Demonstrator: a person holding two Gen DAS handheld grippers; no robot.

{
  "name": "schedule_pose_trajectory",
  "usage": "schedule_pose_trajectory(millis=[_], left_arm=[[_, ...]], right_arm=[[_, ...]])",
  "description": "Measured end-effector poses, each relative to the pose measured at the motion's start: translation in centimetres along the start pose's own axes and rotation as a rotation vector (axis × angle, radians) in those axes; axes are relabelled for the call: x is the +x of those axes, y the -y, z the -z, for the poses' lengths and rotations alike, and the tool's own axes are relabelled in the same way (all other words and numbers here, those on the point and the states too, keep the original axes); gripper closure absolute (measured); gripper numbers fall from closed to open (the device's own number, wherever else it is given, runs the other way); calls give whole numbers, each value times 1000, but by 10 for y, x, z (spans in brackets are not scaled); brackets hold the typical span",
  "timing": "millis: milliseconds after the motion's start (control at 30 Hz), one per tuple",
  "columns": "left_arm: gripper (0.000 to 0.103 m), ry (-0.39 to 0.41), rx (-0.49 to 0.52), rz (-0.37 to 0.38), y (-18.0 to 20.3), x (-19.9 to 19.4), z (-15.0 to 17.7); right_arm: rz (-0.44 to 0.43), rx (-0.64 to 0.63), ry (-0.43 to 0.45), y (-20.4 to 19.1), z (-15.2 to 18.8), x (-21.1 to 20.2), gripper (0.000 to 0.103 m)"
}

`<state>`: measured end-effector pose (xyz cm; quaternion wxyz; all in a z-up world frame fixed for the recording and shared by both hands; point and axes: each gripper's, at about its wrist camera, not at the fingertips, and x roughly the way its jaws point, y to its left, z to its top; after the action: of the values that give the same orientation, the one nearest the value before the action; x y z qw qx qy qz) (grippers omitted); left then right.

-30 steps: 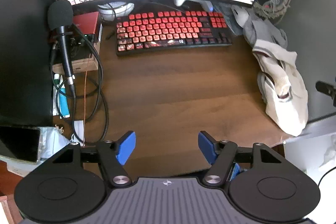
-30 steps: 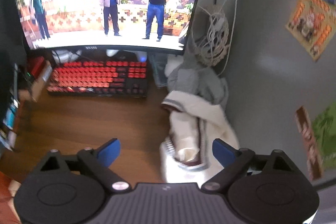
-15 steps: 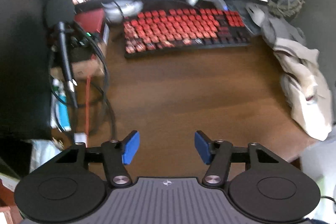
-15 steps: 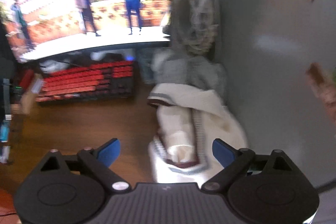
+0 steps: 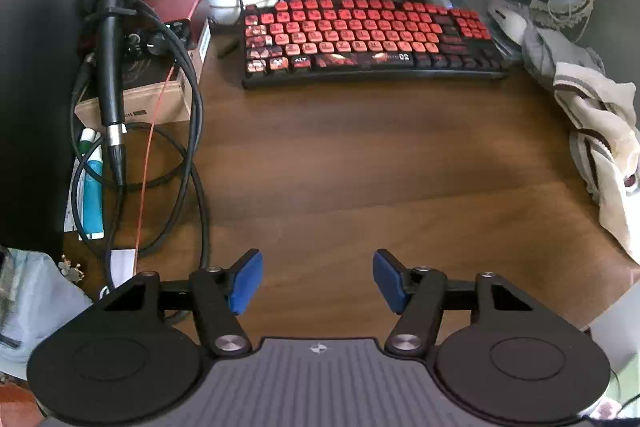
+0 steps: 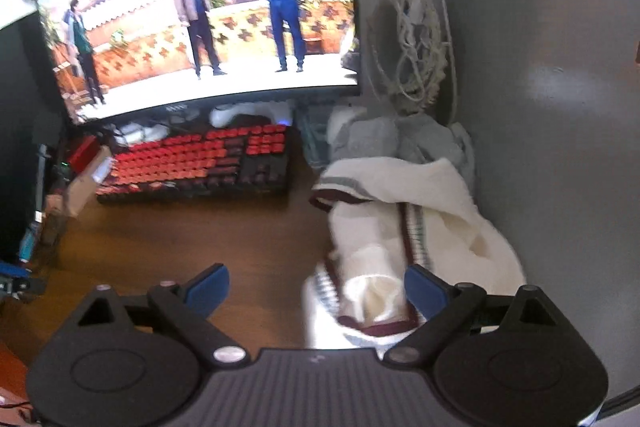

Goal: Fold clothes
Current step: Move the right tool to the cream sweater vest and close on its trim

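Observation:
A crumpled cream garment with dark red and grey trim (image 6: 420, 227) lies at the desk's right edge against the grey wall; in the left wrist view the same cream garment (image 5: 604, 147) shows at far right. A grey garment (image 6: 400, 143) is bunched behind it. My right gripper (image 6: 316, 287) is open, just above the near end of the cream garment, with its right finger over the fabric and nothing held. My left gripper (image 5: 318, 281) is open over bare wooden desk (image 5: 360, 167), well left of the clothes.
A red keyboard (image 5: 368, 39) sits under a monitor (image 6: 200, 19) at the back. A microphone (image 5: 112, 39), cables, a red box and a cardboard box crowd the left side. A bundle of cord (image 6: 412, 43) hangs on the grey wall to the right.
The left gripper has moved forward and left over the desk, so the clothes now sit further right in its view. The right gripper has stayed above the cream garment, shifting slightly.

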<state>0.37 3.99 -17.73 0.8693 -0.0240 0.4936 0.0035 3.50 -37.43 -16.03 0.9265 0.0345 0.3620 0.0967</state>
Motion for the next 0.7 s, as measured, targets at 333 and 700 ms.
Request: schedule_pose_trajectory(millis=[333, 700], left_arm=[[28, 114, 41, -7, 8, 4, 26], [24, 122, 11, -4, -4, 3, 40]], right_arm=[[275, -456, 91, -12, -26, 41, 56], [371, -768, -6, -26, -35, 117, 50]])
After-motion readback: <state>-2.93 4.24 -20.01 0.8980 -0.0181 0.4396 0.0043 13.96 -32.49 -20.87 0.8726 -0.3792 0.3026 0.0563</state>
